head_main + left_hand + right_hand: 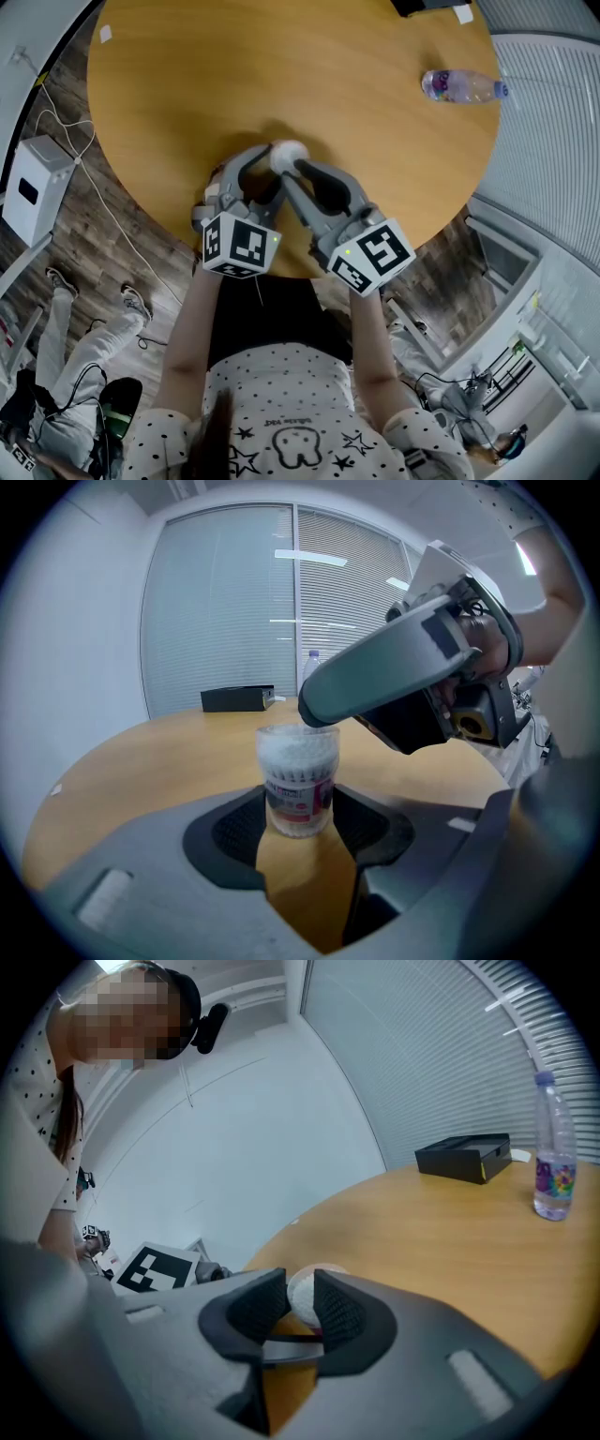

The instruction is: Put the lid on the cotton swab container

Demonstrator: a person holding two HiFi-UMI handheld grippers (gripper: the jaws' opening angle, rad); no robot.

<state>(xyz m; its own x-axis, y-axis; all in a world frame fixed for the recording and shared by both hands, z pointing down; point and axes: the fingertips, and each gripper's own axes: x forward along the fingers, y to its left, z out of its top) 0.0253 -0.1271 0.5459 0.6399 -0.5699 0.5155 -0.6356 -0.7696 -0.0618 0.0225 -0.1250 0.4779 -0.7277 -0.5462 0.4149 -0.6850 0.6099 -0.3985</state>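
At a round wooden table (187, 112), a person brings both tools together near its front edge; the left gripper (298, 827), held low and level, clamps the cotton swab container (298, 771) upright on the wood, steadying it for capping; the right gripper (300, 1302) reaches in steeply from above, jaws pressed almost together, apparently pinching the clear lid (286, 731) right at the container's mouth, likely to seat it; whether it has seated is unclear.

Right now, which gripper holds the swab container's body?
The left gripper: its jaws clamp the cotton swab container low down, while the right gripper pinches only its top.
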